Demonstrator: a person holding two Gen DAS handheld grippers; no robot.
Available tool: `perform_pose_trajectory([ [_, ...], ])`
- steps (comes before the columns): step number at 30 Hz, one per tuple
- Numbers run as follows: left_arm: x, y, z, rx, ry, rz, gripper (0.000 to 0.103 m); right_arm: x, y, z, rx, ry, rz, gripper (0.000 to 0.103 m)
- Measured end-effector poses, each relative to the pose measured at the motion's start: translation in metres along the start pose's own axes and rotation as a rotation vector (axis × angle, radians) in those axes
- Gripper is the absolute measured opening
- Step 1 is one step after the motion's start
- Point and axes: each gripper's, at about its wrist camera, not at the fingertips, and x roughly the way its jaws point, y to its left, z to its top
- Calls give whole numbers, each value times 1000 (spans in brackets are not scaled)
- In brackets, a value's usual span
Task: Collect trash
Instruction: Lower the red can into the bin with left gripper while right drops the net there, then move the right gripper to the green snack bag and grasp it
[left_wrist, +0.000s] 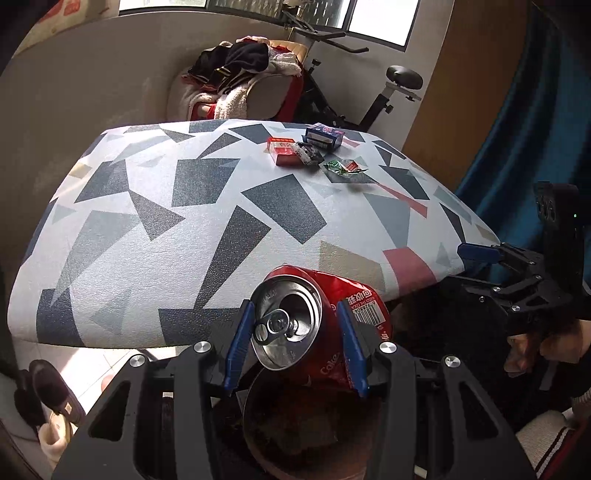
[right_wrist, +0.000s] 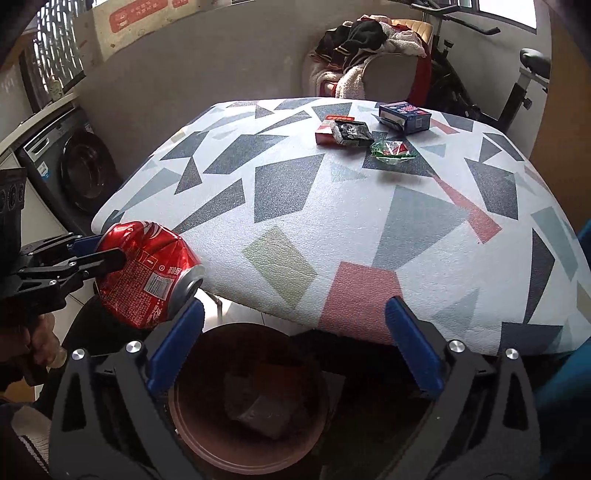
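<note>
My left gripper (left_wrist: 295, 328) is shut on a crushed red cola can (left_wrist: 325, 321), held off the table's near edge above a round brown bin (left_wrist: 258, 435). The can also shows in the right wrist view (right_wrist: 147, 273), held by the left gripper (right_wrist: 107, 251). My right gripper (right_wrist: 293, 332) is open and empty over the bin (right_wrist: 195, 432), which holds a dark crumpled item (right_wrist: 266, 413). On the far side of the patterned table (right_wrist: 332, 221) lie a red box (right_wrist: 327, 130), a black packet (right_wrist: 352, 133), a blue box (right_wrist: 406, 116) and a green wrapper (right_wrist: 391, 150).
A chair piled with clothes (right_wrist: 369, 48) and an exercise bike (right_wrist: 517, 81) stand behind the table. A washing machine (right_wrist: 74, 162) is at the left. A blue curtain (left_wrist: 517, 129) hangs at the right. A shoe (left_wrist: 51, 391) lies on the floor.
</note>
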Motion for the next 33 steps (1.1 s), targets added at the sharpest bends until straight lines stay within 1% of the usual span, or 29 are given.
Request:
perform_pose_trajectory([
  [3,4,-10,-7,43,15,2,45,-5,-10,7,23,-21,-19,97],
  [8,9,-21,-17,91,44,-3,45,-9,-19,6,47,-31,-32,97],
  [15,13,-24,-25,105,80,-14,45,-4,-22,1,59,-15,-45,97],
  [18,14,-23,-27,93,94,-17,46,-4,-24,-2,64,-13,-47,97],
  [19,14,-21,-27,86,93,-17,50,-4,-24,-2,65,-12,-49,97],
  [20,13,-20,-27,79,91,-12,62,-3,-24,-2,67,-12,-50,97],
  [22,11,-18,-26,68,71,7,72,-3,-25,-3,69,-9,-51,97],
  [24,8,-15,-23,53,48,25,77,-2,-26,-3,71,-7,-53,97],
  [26,3,-10,-17,30,17,59,88,-2,-26,-4,70,-6,-55,97],
  [28,-1,-4,-11,9,-11,89,91,-1,-26,-5,70,-4,-58,97],
  [33,-9,9,5,-19,-57,137,92,-1,-28,-5,72,-2,-65,97],
])
